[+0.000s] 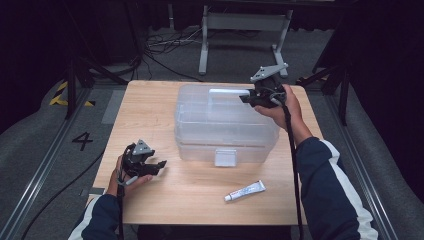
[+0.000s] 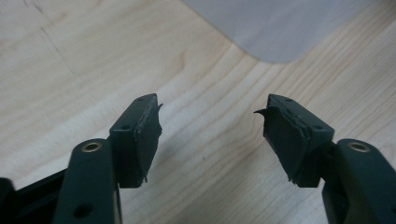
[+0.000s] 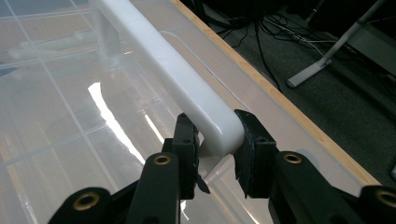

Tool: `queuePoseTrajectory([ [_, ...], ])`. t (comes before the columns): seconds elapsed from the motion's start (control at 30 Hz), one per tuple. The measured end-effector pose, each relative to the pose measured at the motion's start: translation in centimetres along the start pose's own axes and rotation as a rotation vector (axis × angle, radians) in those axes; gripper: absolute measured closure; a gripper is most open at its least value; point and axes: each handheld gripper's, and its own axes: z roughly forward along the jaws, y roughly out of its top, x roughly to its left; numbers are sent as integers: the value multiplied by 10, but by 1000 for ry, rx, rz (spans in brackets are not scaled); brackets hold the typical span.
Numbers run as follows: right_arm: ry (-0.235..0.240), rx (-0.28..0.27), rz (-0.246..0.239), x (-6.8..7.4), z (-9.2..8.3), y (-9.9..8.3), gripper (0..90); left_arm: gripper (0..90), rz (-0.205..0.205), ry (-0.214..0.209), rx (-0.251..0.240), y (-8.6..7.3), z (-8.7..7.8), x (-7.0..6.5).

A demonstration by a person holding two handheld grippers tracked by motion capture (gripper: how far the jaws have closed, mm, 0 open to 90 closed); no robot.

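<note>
The clear plastic storage box [image 1: 226,125] stands near the middle of the desk [image 1: 150,107], closer to the far edge. Its white handle [image 3: 187,79] lies along the lid top. The right tool [image 1: 261,95] pinches the right end of this handle, a jaw on each side. The left tool [image 1: 150,167] hovers over bare wood left of the box, its jaws spread with nothing between them.

To lift or steady the box well, the grip should probably sit squarely across the handle, not on its rounded end, where it could slip. A glue tube [image 1: 245,190] lies near the front edge, well apart from the box. The widest open room is on the left; the far right corner of the desk is close to the right hand [image 1: 285,107].
</note>
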Motion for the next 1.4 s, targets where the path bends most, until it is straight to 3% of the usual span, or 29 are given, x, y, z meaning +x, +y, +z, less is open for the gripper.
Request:
queuePoseTrajectory([
  [0.13,0,2,4,-1,0,1,718,484,-5,-25,-68,10,-11,0],
  [0.17,1,3,7,-1,0,1,718,568,-12,-30,-82,11,-12,-1],
  [0.27,5,3,7,-1,0,2,718,672,-18,-42,-146,19,-21,-3],
  [0.4,9,3,6,-2,0,2,718,770,19,-51,-196,30,-28,-10],
  [0.53,6,13,7,-2,0,3,718,890,60,-81,-206,37,-29,-17],
  [0.63,3,18,16,-3,0,4,717,898,80,-80,-217,44,-30,-22],
  [1.07,-6,38,21,-4,1,9,714,900,97,-81,-254,60,-27,-28],
  [1.4,-13,45,16,-4,0,10,712,898,111,-96,-255,69,-20,-34],
])
